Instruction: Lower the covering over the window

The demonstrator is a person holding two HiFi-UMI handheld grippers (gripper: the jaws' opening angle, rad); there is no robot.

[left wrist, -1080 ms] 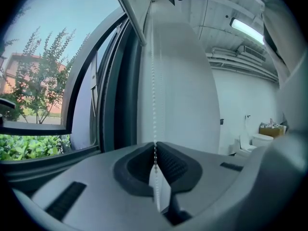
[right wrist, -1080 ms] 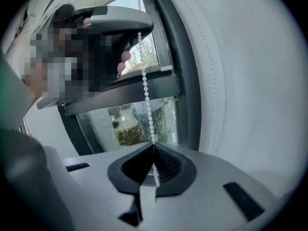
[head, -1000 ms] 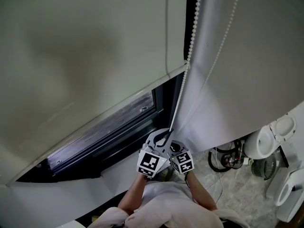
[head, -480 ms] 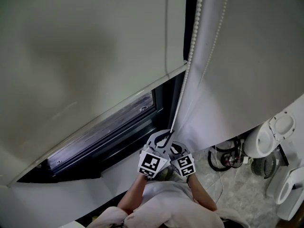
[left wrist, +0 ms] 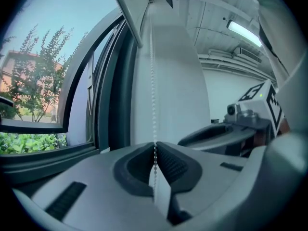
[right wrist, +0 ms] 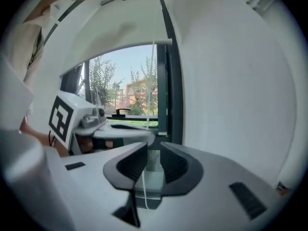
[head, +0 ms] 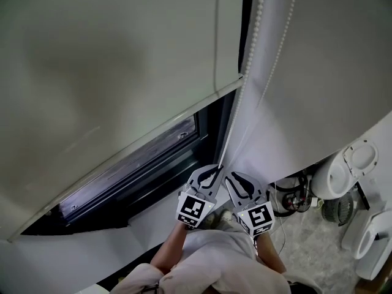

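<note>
A pale roller blind (head: 110, 72) hangs over the window (head: 135, 161), its bottom rail (head: 141, 136) partway down the glass. A white bead chain (head: 251, 60) drops beside the frame to my left gripper (head: 218, 168), which is shut on it. The left gripper view shows the chain (left wrist: 153, 81) running up from the closed jaws of the left gripper (left wrist: 155, 146). My right gripper (head: 229, 176) sits just right of it. Its jaws have just been opening. In the right gripper view a thin strand of chain (right wrist: 143, 179) hangs loose inside the right gripper (right wrist: 153, 148), untouched by the pads.
A light wall or second blind (head: 331, 72) fills the right side. On the floor at lower right stand white appliances (head: 343, 176), a tangle of cables (head: 294, 201) and a small fan (head: 337, 210). The dark window frame (head: 229, 121) runs beside the chain.
The right gripper has risen and swung out to the right of the left gripper, and its jaws have opened off the chain. The left gripper and the blind have stayed put.
</note>
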